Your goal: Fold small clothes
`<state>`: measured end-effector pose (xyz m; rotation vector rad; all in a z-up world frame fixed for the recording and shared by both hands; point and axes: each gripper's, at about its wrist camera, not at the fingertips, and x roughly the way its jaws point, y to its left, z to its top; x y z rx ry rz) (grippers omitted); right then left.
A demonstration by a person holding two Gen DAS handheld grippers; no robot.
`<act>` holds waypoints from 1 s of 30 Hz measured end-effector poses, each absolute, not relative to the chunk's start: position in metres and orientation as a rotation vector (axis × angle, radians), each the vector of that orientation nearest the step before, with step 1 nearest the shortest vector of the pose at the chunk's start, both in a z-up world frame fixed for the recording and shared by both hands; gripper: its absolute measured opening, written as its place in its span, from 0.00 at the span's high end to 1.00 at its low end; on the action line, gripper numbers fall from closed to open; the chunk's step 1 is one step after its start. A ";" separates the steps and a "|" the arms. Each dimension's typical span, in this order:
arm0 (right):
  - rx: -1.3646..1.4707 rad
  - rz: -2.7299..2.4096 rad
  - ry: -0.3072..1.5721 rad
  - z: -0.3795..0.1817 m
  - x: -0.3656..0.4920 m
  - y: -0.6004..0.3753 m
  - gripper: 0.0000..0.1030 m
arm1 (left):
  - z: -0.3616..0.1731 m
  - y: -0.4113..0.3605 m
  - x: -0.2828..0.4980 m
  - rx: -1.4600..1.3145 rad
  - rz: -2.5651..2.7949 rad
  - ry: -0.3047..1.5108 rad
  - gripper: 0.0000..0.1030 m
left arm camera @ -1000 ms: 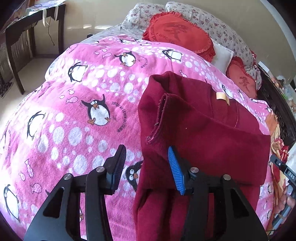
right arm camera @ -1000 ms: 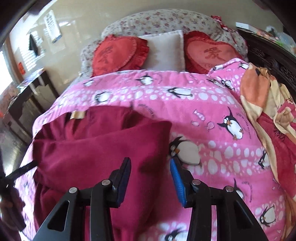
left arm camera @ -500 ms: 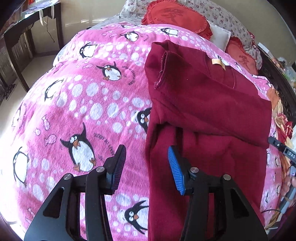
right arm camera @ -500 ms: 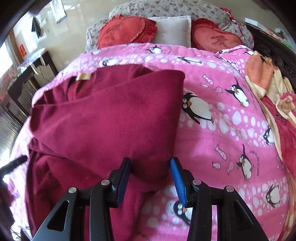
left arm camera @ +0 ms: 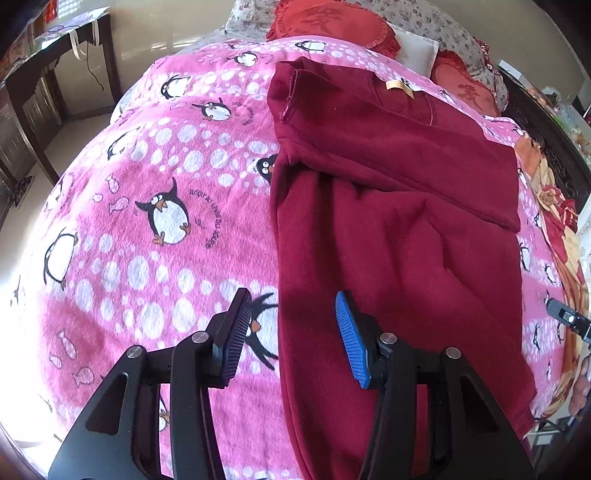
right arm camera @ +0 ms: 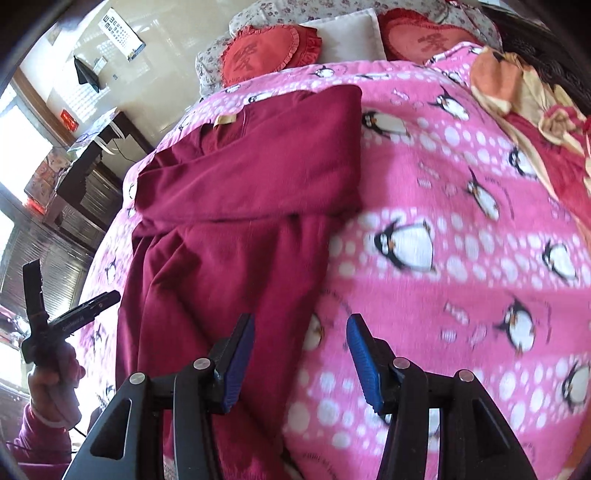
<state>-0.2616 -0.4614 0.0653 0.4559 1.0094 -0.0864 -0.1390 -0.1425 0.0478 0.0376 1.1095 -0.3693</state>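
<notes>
A dark red garment (left arm camera: 399, 236) lies lengthwise on the pink penguin blanket (left arm camera: 147, 221). Its top part is folded across, and a tan label (left arm camera: 399, 85) shows at the neck. My left gripper (left arm camera: 293, 332) hovers open over the garment's left edge, which runs under the gap between the pads. In the right wrist view the garment (right arm camera: 229, 229) fills the left half. My right gripper (right arm camera: 301, 354) straddles its right edge; the jaws are opening and the pads press on nothing. A hand (right arm camera: 55, 380) holds the left gripper (right arm camera: 74, 280) at the far left.
Red heart cushions (right arm camera: 258, 55) and a white pillow (right arm camera: 347, 33) lie at the head of the bed. An orange and red flowered cover (right arm camera: 535, 122) is bunched along the right side. A dark wooden desk (left arm camera: 44, 74) stands left of the bed.
Both grippers have drawn back along the garment from its folded top toward its near end. The right jaws stand a little wider. The garment lies as it did.
</notes>
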 end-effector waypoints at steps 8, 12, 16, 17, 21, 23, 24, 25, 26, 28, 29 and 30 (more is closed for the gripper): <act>0.534 -0.128 0.998 0.042 -0.272 -0.462 0.51 | 0.041 -0.133 -0.174 -0.016 -0.403 1.154 0.42; 0.590 -0.100 0.968 0.029 -0.257 -0.460 0.51 | 0.032 -0.128 -0.184 -0.033 -0.392 1.192 0.42; 0.569 -0.099 0.966 0.018 -0.242 -0.450 0.51 | 0.029 -0.125 -0.192 -0.049 -0.389 1.207 0.42; 0.540 -0.097 0.949 0.020 -0.240 -0.446 0.57 | 0.028 -0.124 -0.194 -0.051 -0.391 1.209 0.42; 0.419 -0.084 0.917 0.032 -0.240 -0.429 0.91 | 0.026 -0.123 -0.200 -0.063 -0.401 1.222 0.42; 0.372 -0.107 0.889 0.041 -0.246 -0.428 0.91 | 0.026 -0.121 -0.202 -0.078 -0.406 1.226 0.42; 0.349 -0.133 0.882 0.043 -0.249 -0.430 0.91 | 0.026 -0.119 -0.204 -0.087 -0.408 1.228 0.42; 0.336 -0.162 0.884 0.044 -0.251 -0.433 0.91 | 0.026 -0.118 -0.206 -0.095 -0.410 1.230 0.42; 0.335 -0.185 0.896 0.041 -0.251 -0.438 0.91 | 0.024 -0.117 -0.208 -0.100 -0.410 1.234 0.42; 0.361 -0.193 0.929 0.030 -0.250 -0.443 0.91 | 0.021 -0.115 -0.211 -0.100 -0.408 1.243 0.42; 0.364 -0.196 0.937 0.028 -0.250 -0.442 0.91 | 0.020 -0.115 -0.213 -0.099 -0.407 1.244 0.42; 0.379 -0.195 0.937 0.028 -0.252 -0.443 0.91 | 0.020 -0.115 -0.214 -0.099 -0.408 1.243 0.42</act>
